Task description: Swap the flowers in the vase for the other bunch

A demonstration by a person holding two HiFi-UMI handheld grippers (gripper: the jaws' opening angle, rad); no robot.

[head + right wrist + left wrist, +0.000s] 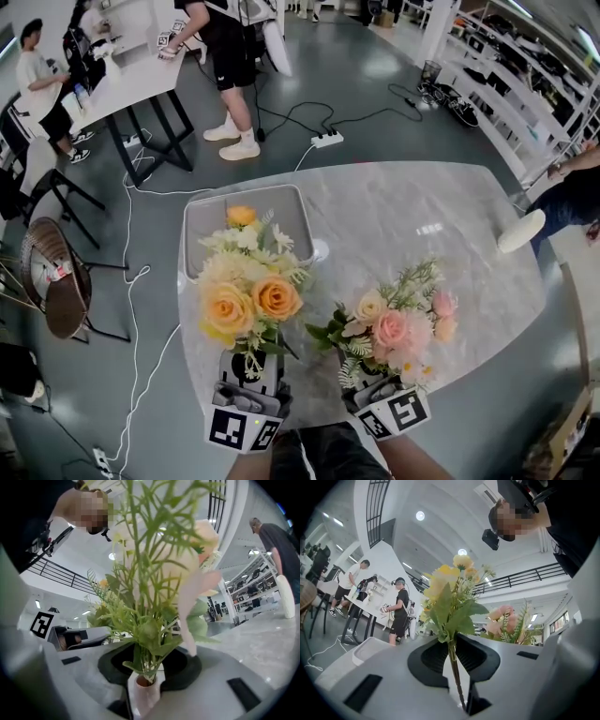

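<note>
An orange and yellow bunch point(248, 300) stands upright in my left gripper point(251, 370), which is shut on its stems low at the table's front edge. The left gripper view shows the thin stems point(454, 672) pinched between the jaws. To its right, the pink bunch point(394, 328) sits in a small pale vase point(143, 695), hidden under the blooms in the head view. My right gripper point(380, 384) has that vase between its jaws. The pads stand close beside the vase, and I see no clear squeeze. The two bunches are apart, side by side.
A grey tray point(202, 225) lies on the marble table point(422, 216) behind the orange bunch. A white oval thing point(520, 230) is at the table's right edge, next to a person. Farther off are people at a desk, a chair point(56, 281), cables and a power strip point(326, 139).
</note>
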